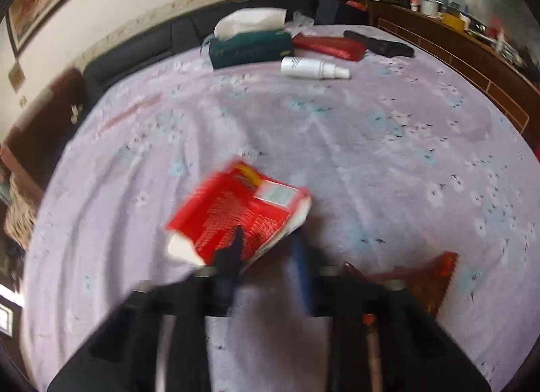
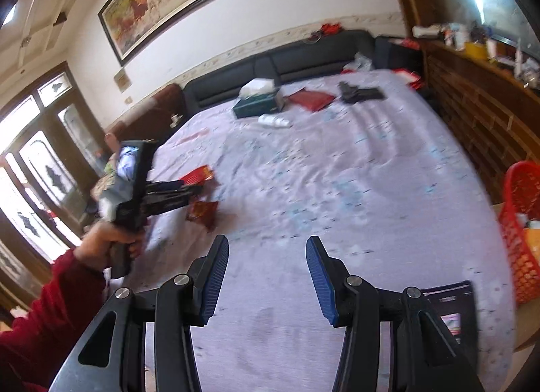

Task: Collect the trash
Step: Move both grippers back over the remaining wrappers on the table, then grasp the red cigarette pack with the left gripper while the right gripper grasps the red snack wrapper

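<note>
A red snack packet (image 1: 243, 213) with a white end lies tilted on the lilac bedspread (image 1: 337, 129). My left gripper (image 1: 268, 243) is shut on its near edge; the picture is blurred. In the right wrist view the left gripper (image 2: 192, 189), held by a hand (image 2: 108, 240) in a red sleeve, has that red packet (image 2: 197, 176) at its tips. A crumpled red-brown wrapper (image 1: 435, 277) (image 2: 202, 213) lies on the bed just beside it. My right gripper (image 2: 266, 257) stands open above bare bedspread, nothing between its blue pads.
A red mesh basket (image 2: 521, 233) stands off the bed's right side. A dark flat packet (image 2: 449, 307) lies near it. At the far end lie a green tissue box (image 1: 249, 48), a white bottle (image 1: 314, 68), a red pouch (image 1: 329, 46) and a black item (image 1: 378, 43).
</note>
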Demonstrator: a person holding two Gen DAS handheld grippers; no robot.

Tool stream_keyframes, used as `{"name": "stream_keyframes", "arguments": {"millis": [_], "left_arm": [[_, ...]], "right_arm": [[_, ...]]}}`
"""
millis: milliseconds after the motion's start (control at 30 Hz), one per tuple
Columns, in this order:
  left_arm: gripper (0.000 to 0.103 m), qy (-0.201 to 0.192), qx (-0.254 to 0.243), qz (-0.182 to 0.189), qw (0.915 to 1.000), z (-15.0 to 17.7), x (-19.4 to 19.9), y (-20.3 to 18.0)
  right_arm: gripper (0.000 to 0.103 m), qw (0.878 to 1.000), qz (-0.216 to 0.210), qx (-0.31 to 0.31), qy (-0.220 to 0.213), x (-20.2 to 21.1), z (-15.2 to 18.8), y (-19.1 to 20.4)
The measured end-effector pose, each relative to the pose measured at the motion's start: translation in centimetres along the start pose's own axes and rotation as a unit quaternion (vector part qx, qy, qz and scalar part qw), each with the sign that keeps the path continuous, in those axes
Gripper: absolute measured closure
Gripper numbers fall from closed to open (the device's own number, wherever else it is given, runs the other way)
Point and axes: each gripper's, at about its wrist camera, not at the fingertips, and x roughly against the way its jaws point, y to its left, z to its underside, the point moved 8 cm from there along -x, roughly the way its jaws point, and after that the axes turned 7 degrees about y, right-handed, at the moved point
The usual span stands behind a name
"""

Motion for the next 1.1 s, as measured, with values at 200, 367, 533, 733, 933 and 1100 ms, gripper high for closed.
{"name": "stream_keyframes", "arguments": {"millis": [200, 367, 533, 733, 933, 1100], "left_arm": [[0.101, -0.026, 0.034, 0.016, 0.999, 0.4, 1.4, 1.3], [0.101, -0.062, 0.071, 0.064, 0.9935, 0.9, 4.7, 2.7], [0.101, -0.077, 0.097, 0.111, 0.9861, 2.3, 7.1, 3.9], [0.101, -0.095, 0.113, 0.13, 0.9804, 3.8, 9.1, 5.3], [0.101, -0.105, 0.12, 0.142, 0.9769, 4.7, 9.9, 5.9], [0.101, -0.114, 0.114, 0.142, 0.9767, 5.1, 10.2, 5.1]], "right_arm": [[0.051, 0.999, -0.028, 0.021, 0.041, -3.9, -1.4, 3.0], [0.051, 0.995, -0.047, 0.057, 0.069, -8.2, -4.2, 6.0], [0.049, 0.989, -0.05, 0.09, 0.108, -14.4, -6.6, 7.9], [0.048, 0.979, -0.06, 0.115, 0.156, -19.7, -7.2, 9.4], [0.048, 0.961, -0.041, 0.198, 0.186, -20.2, -4.3, 11.5], [0.048, 0.948, 0.035, 0.256, 0.184, -21.2, -2.5, 11.1]]}}
